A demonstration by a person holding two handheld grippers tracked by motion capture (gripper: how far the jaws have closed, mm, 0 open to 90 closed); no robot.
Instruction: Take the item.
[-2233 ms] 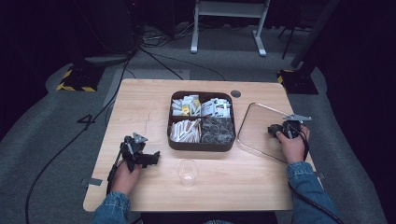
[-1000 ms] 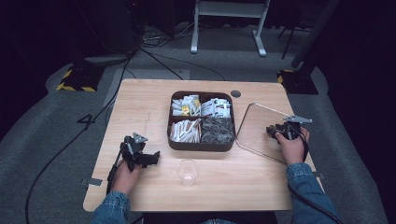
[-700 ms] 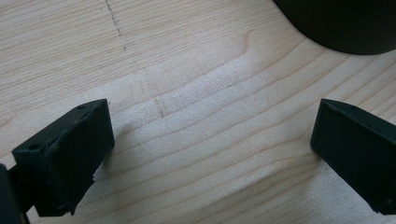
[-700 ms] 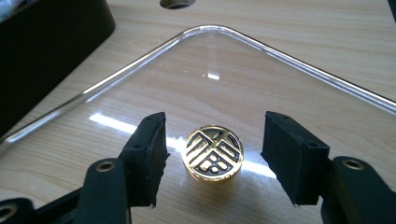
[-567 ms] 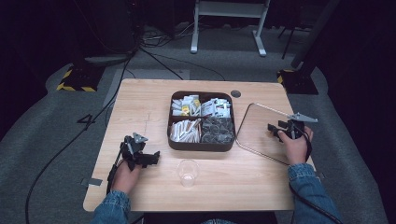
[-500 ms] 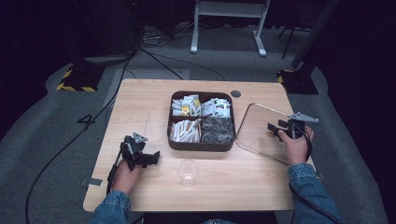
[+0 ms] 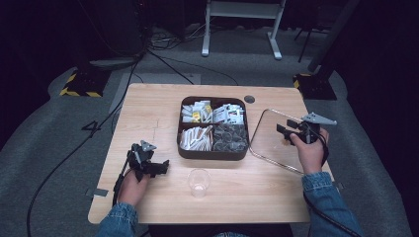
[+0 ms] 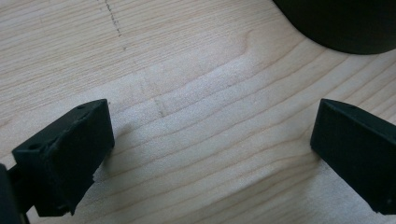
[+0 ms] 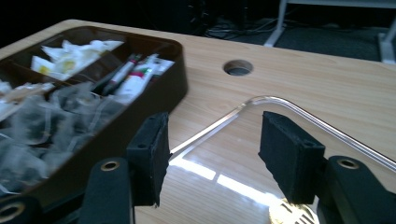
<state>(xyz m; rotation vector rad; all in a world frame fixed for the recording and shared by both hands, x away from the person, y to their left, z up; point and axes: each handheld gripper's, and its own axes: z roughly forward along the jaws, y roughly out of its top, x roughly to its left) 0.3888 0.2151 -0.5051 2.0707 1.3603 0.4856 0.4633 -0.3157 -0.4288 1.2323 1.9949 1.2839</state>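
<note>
by the right edge of the tabletop [image 7: 148,103] my right claw [image 7: 285,134] has just lifted off the clear lid [image 7: 269,123], jaws apart and empty; the lid lies flat beside the open tray [image 7: 212,154]. my left claw [image 7: 160,168] waits open near the cup [image 7: 198,181].

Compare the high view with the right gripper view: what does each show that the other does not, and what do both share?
Seen from the high view alone: the clear cup near the front edge of the table, the left claw resting open on the wood, both forearms in denim sleeves, and the grey floor with cables.

The right gripper view alone gives a close look along the right claw, whose jaws stand apart with nothing between them, over the clear lid.

Both show the dark four-compartment tray of packets, the clear lid beside it, and the round cable hole.
</note>
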